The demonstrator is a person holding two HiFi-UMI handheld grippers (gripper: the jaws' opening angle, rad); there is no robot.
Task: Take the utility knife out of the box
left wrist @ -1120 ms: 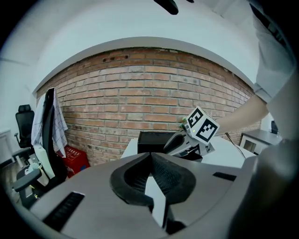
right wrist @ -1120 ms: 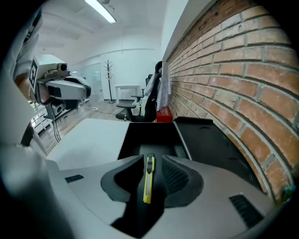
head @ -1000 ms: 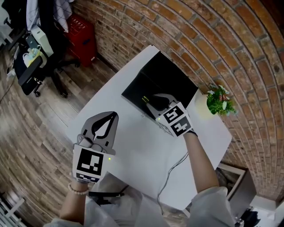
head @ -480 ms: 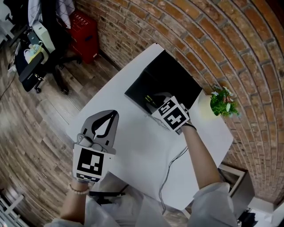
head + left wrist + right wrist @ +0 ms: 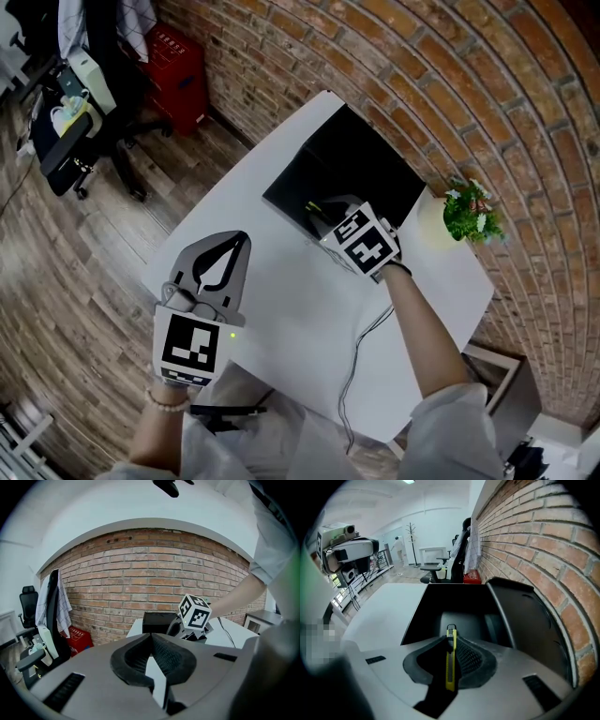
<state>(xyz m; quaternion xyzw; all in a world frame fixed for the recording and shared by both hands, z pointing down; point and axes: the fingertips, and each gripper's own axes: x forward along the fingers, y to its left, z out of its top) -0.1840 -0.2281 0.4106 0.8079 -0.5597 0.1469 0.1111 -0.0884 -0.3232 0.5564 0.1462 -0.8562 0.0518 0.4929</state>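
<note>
Right gripper (image 5: 451,639) clamped on the knife (image 5: 450,665) — it runs lengthwise between the jaws, tip towards the open box (image 5: 436,599). Left gripper (image 5: 151,641) closed, empty — well apart.

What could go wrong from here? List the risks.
1. The right gripper is clamped on the slim utility knife at the open box. If the grip is weak, the knife could slip back in.
2. The box's raised flap stands close to the gripper, so a sideways lift might knock it.
3. The cable trails over the table and could snag.
</note>
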